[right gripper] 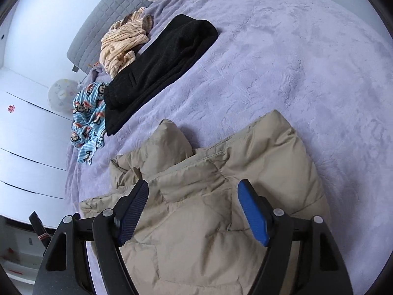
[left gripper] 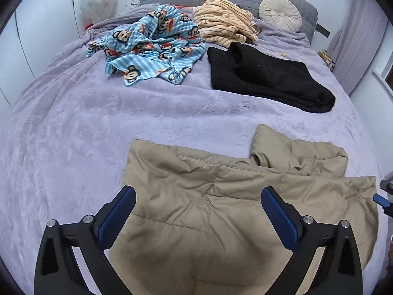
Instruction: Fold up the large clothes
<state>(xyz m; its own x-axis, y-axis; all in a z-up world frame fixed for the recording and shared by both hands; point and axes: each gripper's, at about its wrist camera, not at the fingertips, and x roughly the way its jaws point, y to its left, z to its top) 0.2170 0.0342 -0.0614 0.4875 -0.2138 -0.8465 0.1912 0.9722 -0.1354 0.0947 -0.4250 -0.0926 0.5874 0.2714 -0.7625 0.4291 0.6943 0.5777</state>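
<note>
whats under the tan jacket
The tan jacket lies directly on the purple blanket, which shows all around it. Whether anything else sits beneath it cannot be seen; the jacket covers that patch.

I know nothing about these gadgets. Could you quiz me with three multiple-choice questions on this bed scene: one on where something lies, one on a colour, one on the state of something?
1. Where does the black garment lie?
A. On the floor
B. On the purple bedspread, beyond the tan jacket
C. On the round cushion

2. What colour is the monkey-print cloth?
A. Blue striped
B. Green
C. Plain white

3. How do the left gripper and right gripper stand?
A. Both clamped on the jacket
B. One shut
C. Both open above the jacket

Answers: 1 B, it rests on the bedspread further up. 2 A, pale blue stripes show. 3 C, the fingers stand wide apart, gripping nothing.
</note>
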